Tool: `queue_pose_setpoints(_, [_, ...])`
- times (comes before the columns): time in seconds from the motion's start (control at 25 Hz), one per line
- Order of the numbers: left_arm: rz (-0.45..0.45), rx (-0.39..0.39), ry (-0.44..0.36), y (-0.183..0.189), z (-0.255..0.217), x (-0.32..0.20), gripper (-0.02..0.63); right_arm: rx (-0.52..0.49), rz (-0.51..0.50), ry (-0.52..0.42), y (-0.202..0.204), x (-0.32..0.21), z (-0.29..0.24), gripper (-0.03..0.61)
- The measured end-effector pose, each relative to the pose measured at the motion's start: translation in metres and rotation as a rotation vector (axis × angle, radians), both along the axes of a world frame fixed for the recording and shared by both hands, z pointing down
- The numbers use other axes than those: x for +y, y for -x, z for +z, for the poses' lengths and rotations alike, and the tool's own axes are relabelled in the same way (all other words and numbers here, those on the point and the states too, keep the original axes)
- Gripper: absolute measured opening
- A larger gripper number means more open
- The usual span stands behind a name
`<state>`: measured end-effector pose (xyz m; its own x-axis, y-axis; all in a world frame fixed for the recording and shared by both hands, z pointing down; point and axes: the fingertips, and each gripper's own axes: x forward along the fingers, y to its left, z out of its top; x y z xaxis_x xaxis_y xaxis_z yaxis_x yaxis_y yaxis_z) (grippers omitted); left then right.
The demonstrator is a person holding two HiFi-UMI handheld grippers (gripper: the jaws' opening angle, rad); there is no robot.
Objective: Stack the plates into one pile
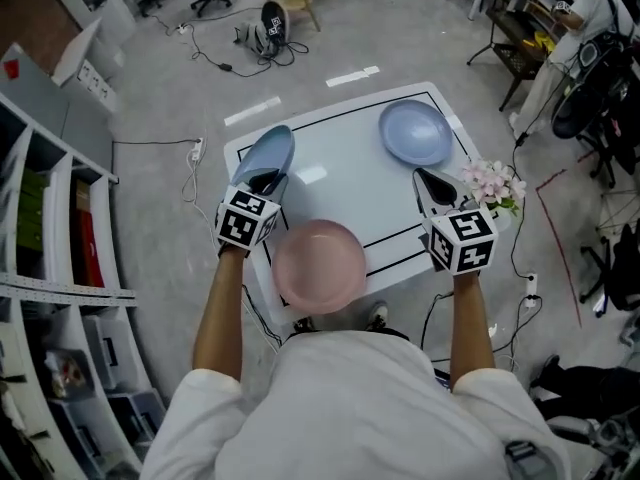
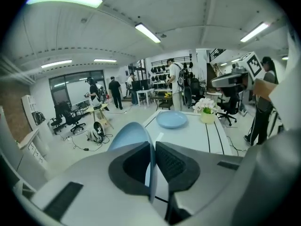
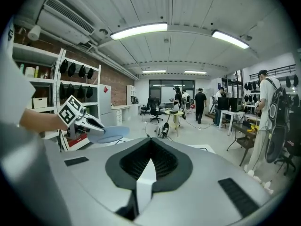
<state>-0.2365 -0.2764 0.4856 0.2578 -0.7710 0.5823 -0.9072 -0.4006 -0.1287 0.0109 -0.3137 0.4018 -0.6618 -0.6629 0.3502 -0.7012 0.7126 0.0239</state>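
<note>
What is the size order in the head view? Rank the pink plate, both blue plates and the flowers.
1. Pink plate, though nearest the camera.
2. Blue plate on the table.
3. Held blue plate, tilted in the left gripper, so unsure against the second.
4. Flowers.

tilted blue plate (image 1: 268, 153); flat blue plate (image 1: 415, 131)

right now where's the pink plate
Head view, centre: the pink plate lies at the table's near edge, between the left tongs gripping a blue plate and the right tongs.
</note>
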Motion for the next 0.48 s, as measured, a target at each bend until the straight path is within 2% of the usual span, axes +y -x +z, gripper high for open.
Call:
queue_pose_setpoints(0.2, [0.039,0.068,-0.086,-0.027,-0.04,0.033,0.048,-0.001,-0.073,-0.039,0.008,0.003,-0.011,0.012])
queue_pose_setpoints(0.32, [0.06,0.075,-0.088,-0.051,-0.046,0.048,0.048,0.002,-0.106,-0.032,0.005,0.006,-0.005,0.012])
queue_pose_setpoints(0.48, [0.072,0.049,-0.059,-0.076,-0.041,0.074,0.048,0.006,-0.17,-0.002,0.008,0.014,0.011,0.012])
